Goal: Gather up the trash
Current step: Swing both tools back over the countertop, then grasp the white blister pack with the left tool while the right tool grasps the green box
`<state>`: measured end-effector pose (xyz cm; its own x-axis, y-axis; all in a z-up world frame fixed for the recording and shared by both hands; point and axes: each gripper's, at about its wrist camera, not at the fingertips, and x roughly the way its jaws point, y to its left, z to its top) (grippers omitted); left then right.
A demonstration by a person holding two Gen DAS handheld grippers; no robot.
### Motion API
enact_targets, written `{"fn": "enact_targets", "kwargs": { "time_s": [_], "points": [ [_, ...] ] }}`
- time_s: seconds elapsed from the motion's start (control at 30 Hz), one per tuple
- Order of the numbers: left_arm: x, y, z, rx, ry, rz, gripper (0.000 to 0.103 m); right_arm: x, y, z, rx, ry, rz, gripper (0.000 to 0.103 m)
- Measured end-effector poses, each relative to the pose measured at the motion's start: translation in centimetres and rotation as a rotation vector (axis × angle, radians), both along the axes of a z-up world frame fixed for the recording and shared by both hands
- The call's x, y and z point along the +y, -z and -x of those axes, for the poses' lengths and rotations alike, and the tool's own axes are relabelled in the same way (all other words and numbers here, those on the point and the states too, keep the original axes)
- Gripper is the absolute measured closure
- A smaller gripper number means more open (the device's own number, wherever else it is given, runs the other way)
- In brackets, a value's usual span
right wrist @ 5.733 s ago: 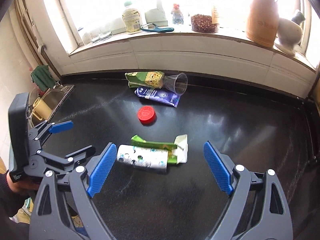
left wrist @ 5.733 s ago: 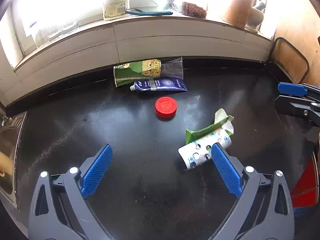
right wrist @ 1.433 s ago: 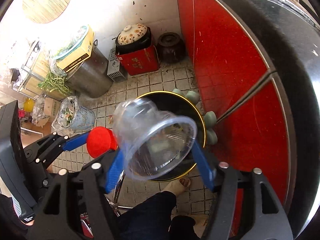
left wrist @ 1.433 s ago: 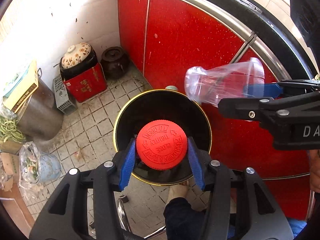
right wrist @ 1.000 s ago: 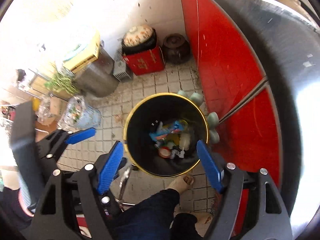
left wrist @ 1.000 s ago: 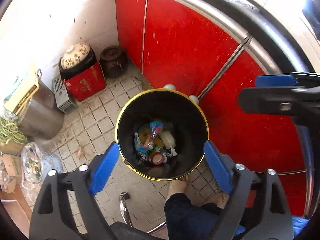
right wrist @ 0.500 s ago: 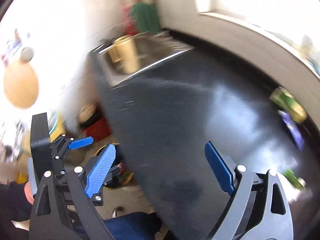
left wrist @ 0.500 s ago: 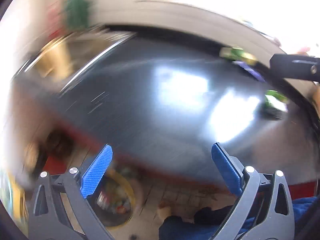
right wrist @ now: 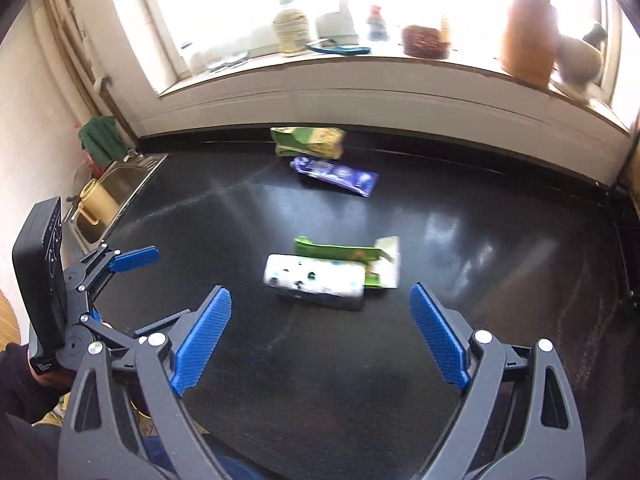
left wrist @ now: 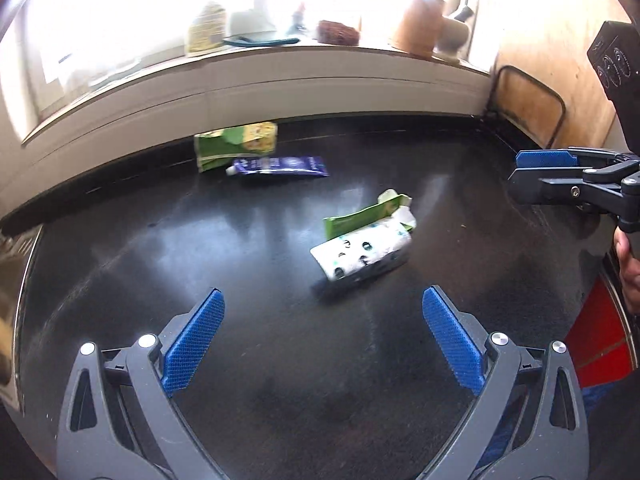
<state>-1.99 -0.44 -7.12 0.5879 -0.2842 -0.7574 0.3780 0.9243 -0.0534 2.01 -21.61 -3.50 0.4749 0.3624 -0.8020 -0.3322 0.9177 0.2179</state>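
On the black counter [left wrist: 160, 248] lie a crumpled white spotted wrapper [left wrist: 362, 254] with a green carton [left wrist: 366, 216] against it, mid-counter. They also show in the right wrist view: the wrapper [right wrist: 316, 278] and the carton [right wrist: 344, 254]. At the back lie a blue tube [left wrist: 280, 167] [right wrist: 336, 174] and a green-yellow packet [left wrist: 236, 145] [right wrist: 308, 142]. My left gripper [left wrist: 320, 336] is open and empty, short of the wrapper. My right gripper [right wrist: 320, 334] is open and empty, just short of the wrapper.
A white windowsill [right wrist: 360, 64] with a bottle, jars and a brown vase [right wrist: 528, 38] runs behind the counter. A steel sink [right wrist: 116, 188] with a yellow cup lies at the left. A wooden wall [left wrist: 560, 60] stands at the right. Red cabinet front [left wrist: 600, 344] below the counter edge.
Both grippers dropped the red lid and clear cup into the bin, then swung up from the floor. Now both face the counter, open and empty.
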Motion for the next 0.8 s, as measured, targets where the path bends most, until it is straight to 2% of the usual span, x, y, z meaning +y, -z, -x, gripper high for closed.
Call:
{"fn": "enact_targets", "kwargs": {
  "time_s": [0.17,0.37,0.53,0.63,0.8],
  "points": [
    [-1.5,1.2,-1.6,0.024,0.049,-0.024,0.007,-1.7,1.6,-1.3,0.039,0.005,-0.032,0.015],
    [-2.4,4.5,-4.0,0.086,0.086,-0.018,0.007,-2.2,4.4,-4.8,0.094,-0.055,-0.047,0.015],
    [-3.4,7.4,-6.5,0.131,0.122,-0.035,0.007,-1.3,6.2,-8.1,0.115,-0.192,-0.008,0.015],
    [-4.1,8.4,-7.8,0.155,0.148,-0.036,0.007,0.3,7.8,-10.5,0.13,-0.321,0.038,0.015],
    [-4.7,9.8,-9.0,0.197,0.164,-0.036,0.008,2.5,10.8,-13.7,0.19,-0.493,0.089,0.025]
  ]
}}
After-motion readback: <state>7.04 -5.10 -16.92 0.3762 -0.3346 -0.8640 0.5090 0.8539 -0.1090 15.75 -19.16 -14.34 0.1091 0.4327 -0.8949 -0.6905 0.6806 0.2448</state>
